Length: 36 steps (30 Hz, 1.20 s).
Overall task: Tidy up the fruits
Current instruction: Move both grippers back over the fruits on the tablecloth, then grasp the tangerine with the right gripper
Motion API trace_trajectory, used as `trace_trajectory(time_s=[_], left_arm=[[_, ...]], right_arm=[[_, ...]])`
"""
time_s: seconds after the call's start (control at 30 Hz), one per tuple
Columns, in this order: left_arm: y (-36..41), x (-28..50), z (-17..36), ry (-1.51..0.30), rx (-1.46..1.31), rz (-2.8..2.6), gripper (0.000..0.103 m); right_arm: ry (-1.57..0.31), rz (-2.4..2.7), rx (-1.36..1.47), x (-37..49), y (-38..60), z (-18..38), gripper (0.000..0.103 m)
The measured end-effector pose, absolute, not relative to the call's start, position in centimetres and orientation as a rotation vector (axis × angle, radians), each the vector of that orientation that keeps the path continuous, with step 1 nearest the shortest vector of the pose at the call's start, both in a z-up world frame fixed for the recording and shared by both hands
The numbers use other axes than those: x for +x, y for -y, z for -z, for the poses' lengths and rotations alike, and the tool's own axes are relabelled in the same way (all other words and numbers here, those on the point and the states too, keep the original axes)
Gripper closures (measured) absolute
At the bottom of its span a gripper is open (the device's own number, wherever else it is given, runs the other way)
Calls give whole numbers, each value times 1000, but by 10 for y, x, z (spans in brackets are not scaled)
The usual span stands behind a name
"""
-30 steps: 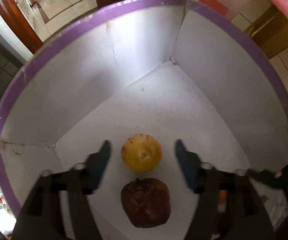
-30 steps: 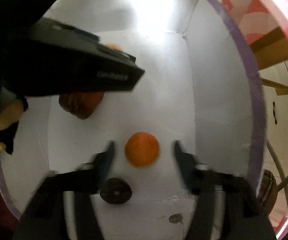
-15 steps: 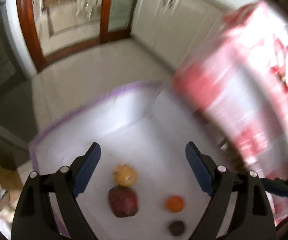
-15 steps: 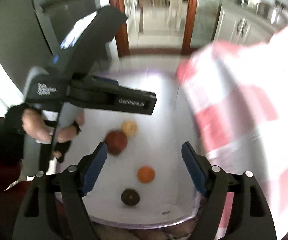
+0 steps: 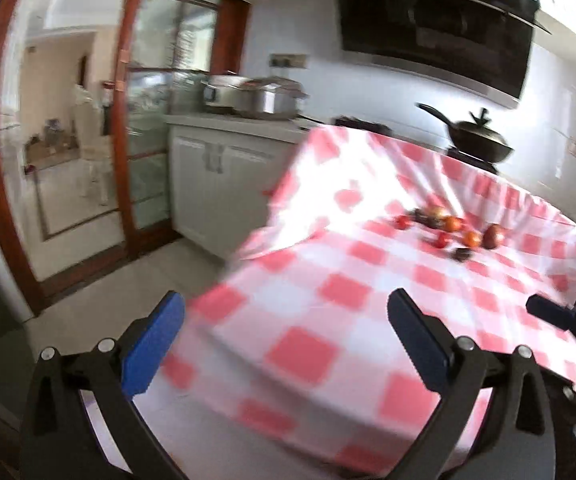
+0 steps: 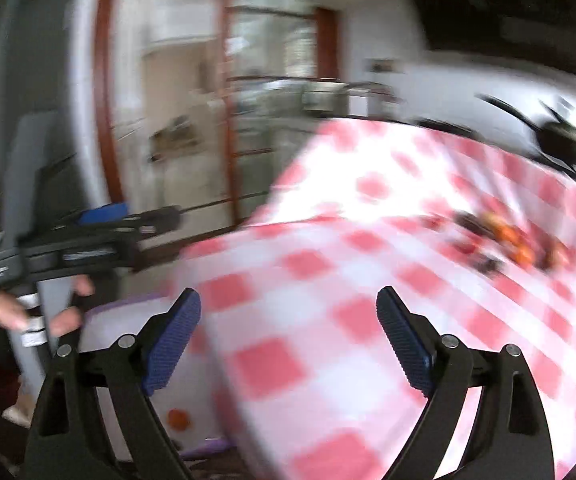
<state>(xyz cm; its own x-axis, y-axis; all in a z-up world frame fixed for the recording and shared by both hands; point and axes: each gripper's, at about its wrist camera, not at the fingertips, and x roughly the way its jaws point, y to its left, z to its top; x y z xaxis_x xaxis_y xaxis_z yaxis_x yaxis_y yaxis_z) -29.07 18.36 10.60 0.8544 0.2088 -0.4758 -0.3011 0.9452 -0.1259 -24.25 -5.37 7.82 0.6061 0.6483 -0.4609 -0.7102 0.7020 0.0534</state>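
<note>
Both grippers hang with nothing in them: the left gripper (image 5: 286, 332) has its blue-padded fingers (image 5: 150, 344) spread wide, and the right gripper (image 6: 288, 332) gapes just as far. Ahead, small fruits (image 5: 454, 230) lie clustered on the far part of the red-and-white checked tabletop (image 5: 328, 304), red and orange ones among a few dark ones, blurred. One orange fruit (image 6: 179, 419) sits in the white purple-rimmed box (image 6: 136, 320) beside the tabletop's edge.
</note>
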Motion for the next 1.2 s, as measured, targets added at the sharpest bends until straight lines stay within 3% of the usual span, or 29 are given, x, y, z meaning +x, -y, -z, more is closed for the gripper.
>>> trace_trajectory(time_s=[0.27,0.47,0.63,1.0,1.2], left_arm=[[-95,-154,-85,-584,-165,-107,2],[-52,-58,-48,-767,-173,-42,2],[-30,-11,-28,-819,-184,-15,2],[-38,6,-16,-804,-318,66,2],[-40,7,-15,-806,-341,88,2]], right_arm=[[-590,-407,47,-150,157,-45,15],[-673,-290,126,-111,194,-23,15],[-731,-234,179,-84,215,-19,15],[-795,-203,179,45,223,-7,15],[-830,-250,134,117,192,3,24]])
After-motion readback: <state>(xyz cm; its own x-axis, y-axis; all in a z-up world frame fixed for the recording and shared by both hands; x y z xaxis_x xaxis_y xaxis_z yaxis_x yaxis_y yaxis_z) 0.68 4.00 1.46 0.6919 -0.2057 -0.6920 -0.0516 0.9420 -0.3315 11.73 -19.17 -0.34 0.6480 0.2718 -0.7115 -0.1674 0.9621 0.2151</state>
